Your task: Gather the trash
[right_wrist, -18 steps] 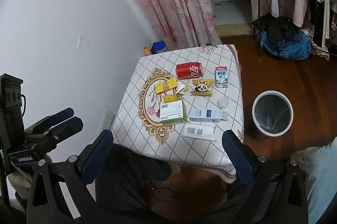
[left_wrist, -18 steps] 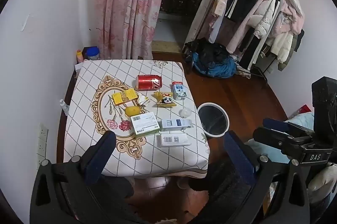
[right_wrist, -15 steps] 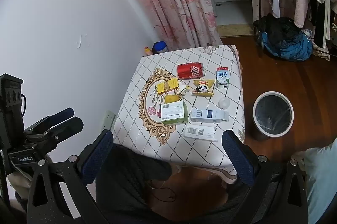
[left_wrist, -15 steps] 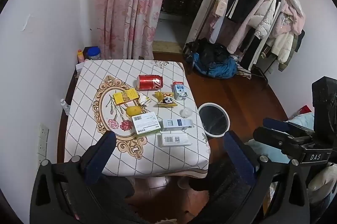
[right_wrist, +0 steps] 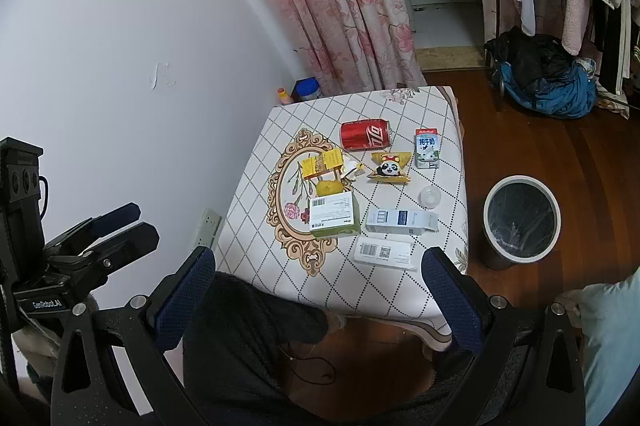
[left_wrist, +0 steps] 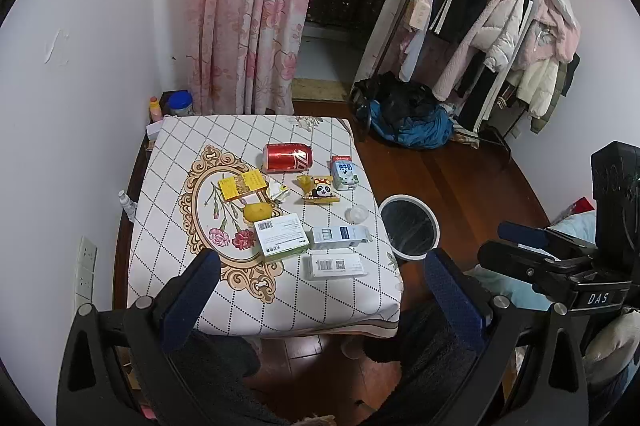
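White-checked tablecloth [left_wrist: 192, 146]: covers small table by wall, gold oval with flowers printed left of centre, all trash lies on it
Bin [left_wrist: 409, 255]: white rim, dark liner, on wood floor just off table's right edge; also in right view [right_wrist: 520, 258]
Left gripper [left_wrist: 320, 290]: held above near edge of table, blue-padded fingers spread wide, nothing between them
Right gripper [right_wrist: 316, 290]: same pose over near edge, fingers wide apart, holding nothing
Red can [left_wrist: 288, 157]: on its side, far middle of table
Green-white box [left_wrist: 281, 235]: flat, barcode up, near centre, touching yellow lump
Blue-white box [left_wrist: 340, 237]: lying just right of green-white box
White box [left_wrist: 335, 266]: flat, nearest the grippers
Milk carton [left_wrist: 344, 173]: small, right of can, near right edge
Panda wrapper [left_wrist: 320, 189]: yellow, between can and blue-white box
Yellow packet [left_wrist: 242, 185]: on gold oval, left of can
Yellow lump [left_wrist: 259, 212]: just below packet
Clear cup [left_wrist: 357, 215]: small, near right edge
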